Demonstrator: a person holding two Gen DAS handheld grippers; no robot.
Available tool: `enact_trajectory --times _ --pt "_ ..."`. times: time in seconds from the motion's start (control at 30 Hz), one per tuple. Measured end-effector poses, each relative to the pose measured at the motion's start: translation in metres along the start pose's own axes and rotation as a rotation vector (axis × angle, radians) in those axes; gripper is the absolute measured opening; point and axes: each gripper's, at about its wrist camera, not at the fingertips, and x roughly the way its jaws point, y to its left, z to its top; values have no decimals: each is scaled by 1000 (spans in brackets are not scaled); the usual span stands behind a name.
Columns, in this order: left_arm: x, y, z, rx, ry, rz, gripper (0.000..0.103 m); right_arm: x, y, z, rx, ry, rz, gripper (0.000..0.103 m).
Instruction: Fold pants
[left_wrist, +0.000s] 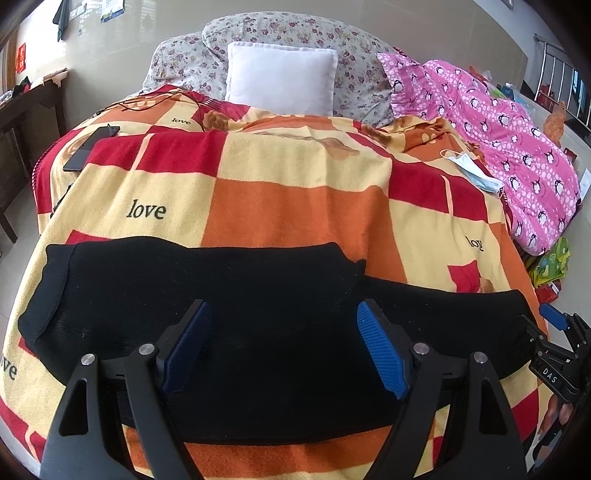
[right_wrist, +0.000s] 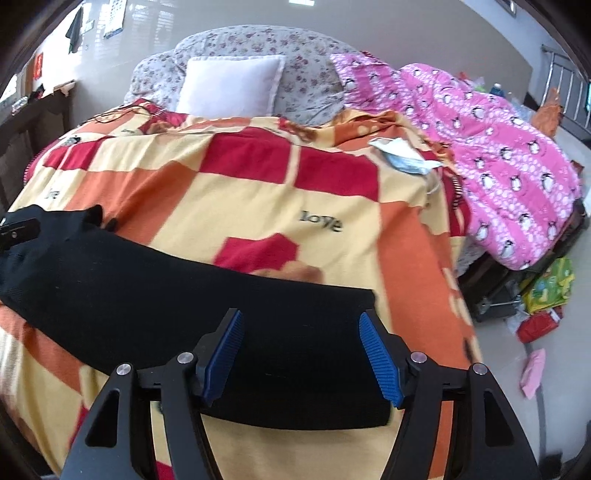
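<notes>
Across near edge of bed, on checked "love" blanket (left_wrist: 295, 206): black pants (left_wrist: 240, 295), laid flat as wide band, knit ribbing visible at left end. Left hand-held gripper (left_wrist: 284, 347) poised over middle of pants, blue pads spread wide, nothing pinched between. Right hand-held gripper (right_wrist: 301, 354) over right end of pants, jaws wide too, fabric under but not clamped; can't tell if pad tips touch cloth. Right view slightly blurred. Right hand-held gripper also seen at far right edge of left view, beside pants' end. Farther back on bed: white pillow (left_wrist: 280, 77) leaning on floral bedding (left_wrist: 280, 33), pink penguin-print quilt (left_wrist: 509, 140) along right side, face mask (left_wrist: 469, 170) just beside quilt, dark phone (left_wrist: 88, 147) near left edge w/ thin cable (left_wrist: 155, 101) behind. Bright bags (right_wrist: 546, 288) on floor, right of bed.
</notes>
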Motion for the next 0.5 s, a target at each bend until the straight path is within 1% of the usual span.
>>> enact_trajectory --times 0.33,0.5 --pt "0 0 0 2 0 1 82 -2 -20 -8 13 -18 -67 67" --pt "3 -5 -3 10 3 0 82 -1 -25 -12 -4 -21 -119 68"
